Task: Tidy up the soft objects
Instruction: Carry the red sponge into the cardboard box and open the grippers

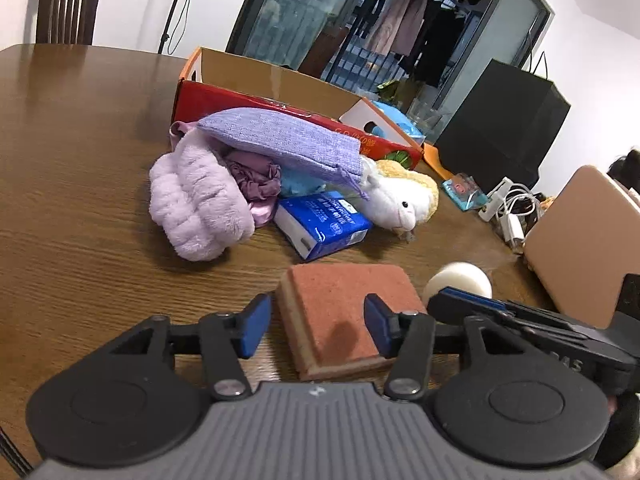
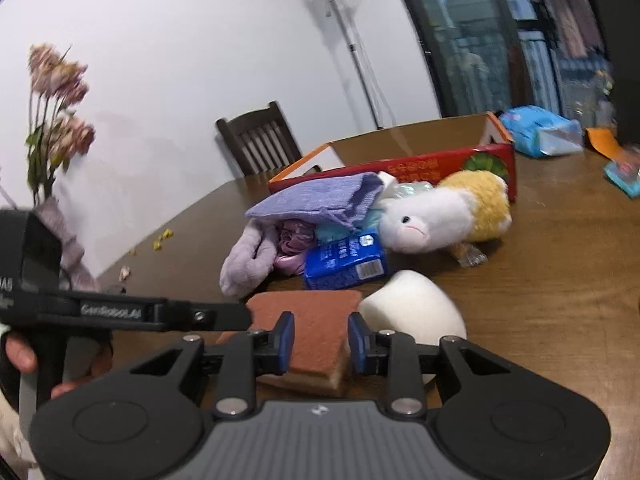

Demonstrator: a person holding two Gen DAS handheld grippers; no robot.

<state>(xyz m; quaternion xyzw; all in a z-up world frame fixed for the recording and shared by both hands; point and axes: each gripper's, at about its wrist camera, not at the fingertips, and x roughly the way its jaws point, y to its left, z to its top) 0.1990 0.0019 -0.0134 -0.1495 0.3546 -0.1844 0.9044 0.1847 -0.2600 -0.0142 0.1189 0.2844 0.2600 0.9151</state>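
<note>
Brown sponge (image 1: 344, 312) between open gripper (image 1: 316, 330)

I count one sponge (image 1: 348, 312), one white foam ball (image 1: 460, 280), one plush toy (image 1: 400, 196), one blue tissue pack (image 1: 324, 224), one purple pouch (image 1: 280, 140), one fuzzy lilac headband (image 1: 196, 208) and one cardboard box (image 1: 280, 92).
</note>
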